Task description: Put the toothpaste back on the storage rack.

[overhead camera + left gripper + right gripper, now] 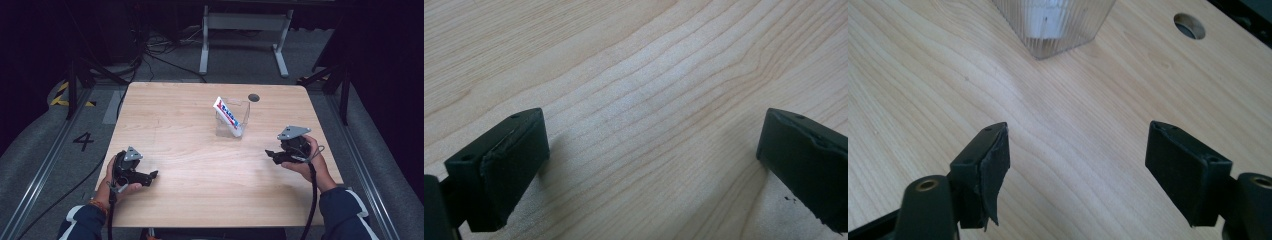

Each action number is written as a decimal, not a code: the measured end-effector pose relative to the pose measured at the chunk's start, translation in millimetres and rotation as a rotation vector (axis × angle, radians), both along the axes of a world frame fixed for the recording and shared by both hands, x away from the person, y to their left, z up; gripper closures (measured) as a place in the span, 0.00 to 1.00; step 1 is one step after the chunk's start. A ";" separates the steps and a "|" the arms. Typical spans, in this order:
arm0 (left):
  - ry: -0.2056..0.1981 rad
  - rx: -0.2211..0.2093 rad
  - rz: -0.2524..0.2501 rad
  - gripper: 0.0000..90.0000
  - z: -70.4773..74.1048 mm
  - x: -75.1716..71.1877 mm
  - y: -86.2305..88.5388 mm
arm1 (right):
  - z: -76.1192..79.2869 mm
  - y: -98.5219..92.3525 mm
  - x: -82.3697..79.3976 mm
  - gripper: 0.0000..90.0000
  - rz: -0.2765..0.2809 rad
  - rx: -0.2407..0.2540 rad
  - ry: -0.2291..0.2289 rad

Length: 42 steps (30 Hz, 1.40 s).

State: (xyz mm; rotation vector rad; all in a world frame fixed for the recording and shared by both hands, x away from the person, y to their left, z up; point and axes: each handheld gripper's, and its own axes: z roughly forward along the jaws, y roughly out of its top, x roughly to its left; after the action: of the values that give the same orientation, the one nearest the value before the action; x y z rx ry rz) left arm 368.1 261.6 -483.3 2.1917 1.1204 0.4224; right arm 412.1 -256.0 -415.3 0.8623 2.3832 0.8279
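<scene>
A clear ribbed plastic cup [233, 119] stands at the middle back of the wooden table [200, 165], and a white toothpaste tube [227, 116] with red and blue print leans inside it, cap end down. My right gripper [270, 155] rests low at the right of the table, jaws open and nothing between them. The cup's base [1055, 25] is ahead of its jaws. My left gripper [152, 175] lies at the front left, pointing right, open over bare wood [649, 115].
A round cable hole [253, 97] is in the tabletop behind the cup, also visible as the hole [1189, 26] past the right jaws. A white table frame [245, 30], tripod legs and cables stand on the floor beyond the far edge.
</scene>
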 end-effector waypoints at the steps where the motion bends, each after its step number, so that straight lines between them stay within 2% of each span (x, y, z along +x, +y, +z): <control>1: 0.000 0.000 0.000 0.01 0.0 0.0 0.0 | -1.2 -1.9 -0.6 0.28 -0.002 -0.001 -0.001; 10: 0.000 0.000 0.000 0.01 0.0 0.0 0.0 | -16.0 -21.1 -12.4 0.28 -0.047 -0.008 0.020; 21: 0.000 0.000 0.000 0.01 0.0 0.0 0.0 | -33.4 -41.7 -27.0 0.28 -0.074 -0.003 0.046; 30: 0.000 0.000 0.000 0.01 0.0 0.0 0.0 | -45.3 -60.5 -41.2 0.27 -0.081 0.031 0.053; 36: 0.000 0.000 0.000 0.01 0.0 0.0 0.0 | -51.9 -73.5 -49.2 0.27 -0.111 0.040 0.066; 42: 0.000 0.000 0.000 0.01 0.0 0.0 0.0 | -59.8 -92.5 -60.1 0.25 -0.144 0.083 0.078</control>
State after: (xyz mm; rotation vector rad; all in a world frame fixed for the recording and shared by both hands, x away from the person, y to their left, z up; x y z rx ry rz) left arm 368.1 261.6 -483.3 2.1917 1.1205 0.4222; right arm 352.0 -348.6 -475.2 1.1049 2.3341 0.8545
